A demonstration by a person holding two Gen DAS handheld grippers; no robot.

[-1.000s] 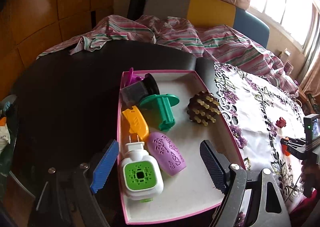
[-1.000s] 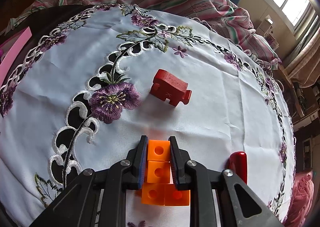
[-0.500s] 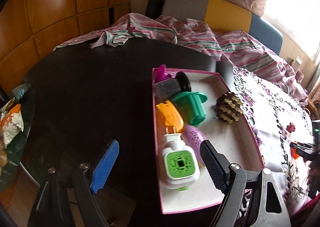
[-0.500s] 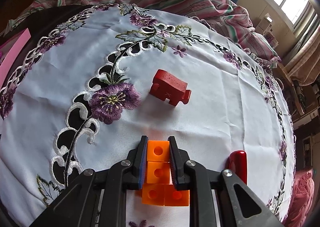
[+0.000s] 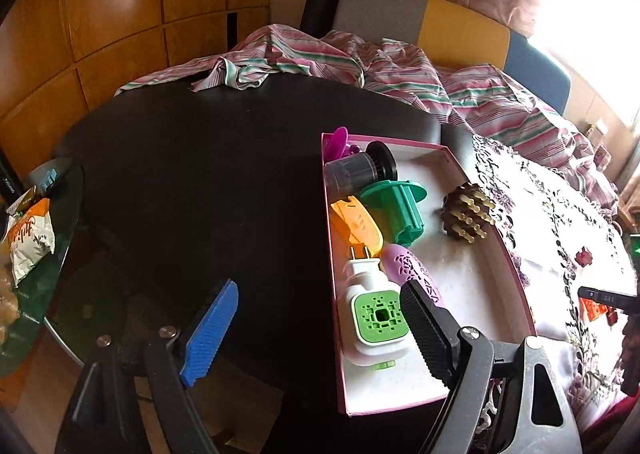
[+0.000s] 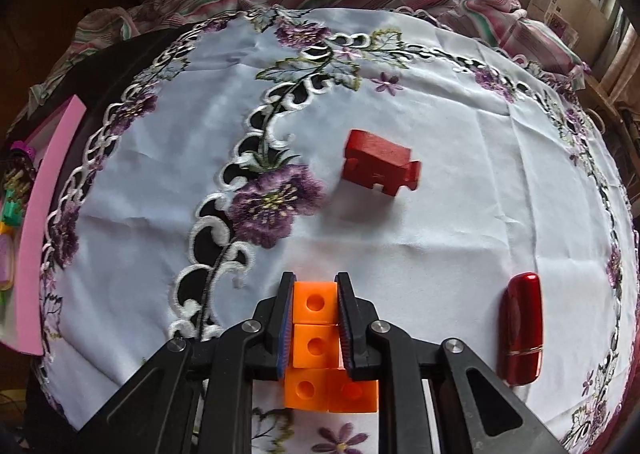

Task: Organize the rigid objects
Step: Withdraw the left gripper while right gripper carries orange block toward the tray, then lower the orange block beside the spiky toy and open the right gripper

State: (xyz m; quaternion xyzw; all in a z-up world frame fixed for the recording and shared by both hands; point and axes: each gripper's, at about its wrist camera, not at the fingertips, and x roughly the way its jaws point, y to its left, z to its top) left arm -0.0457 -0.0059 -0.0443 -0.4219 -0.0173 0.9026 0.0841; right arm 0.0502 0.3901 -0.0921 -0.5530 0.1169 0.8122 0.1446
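My right gripper (image 6: pixel 314 290) is shut on an orange block piece (image 6: pixel 314 328) made of joined cubes, held just over the embroidered white cloth (image 6: pixel 440 102). A red wooden block (image 6: pixel 378 160) lies farther out on the cloth and a dark red lipstick-like case (image 6: pixel 520 328) lies to the right. My left gripper (image 5: pixel 316 314) hangs open beside the pink tray (image 5: pixel 516 274), its right finger over the tray's near end. The tray holds a white and green plug-in device (image 5: pixel 374 314), a lilac oval (image 5: pixel 412 274), an orange piece (image 5: pixel 356 226), a green spool (image 5: pixel 396 206), a brown pegged brush (image 5: pixel 468 214) and a dark cylinder (image 5: pixel 356 170).
The dark round table (image 5: pixel 200 174) spreads left of the tray. Striped pink bedding (image 5: pixel 360 62) is piled along its far side. Snack packets (image 5: pixel 28 238) sit on a glass shelf at far left. The pink tray's edge (image 6: pixel 44 214) shows left of the cloth in the right wrist view.
The left gripper has swung left, so the tray now sits further right in its view. The right gripper tipped and rose a little with the orange piece; the cloth objects look farther off.
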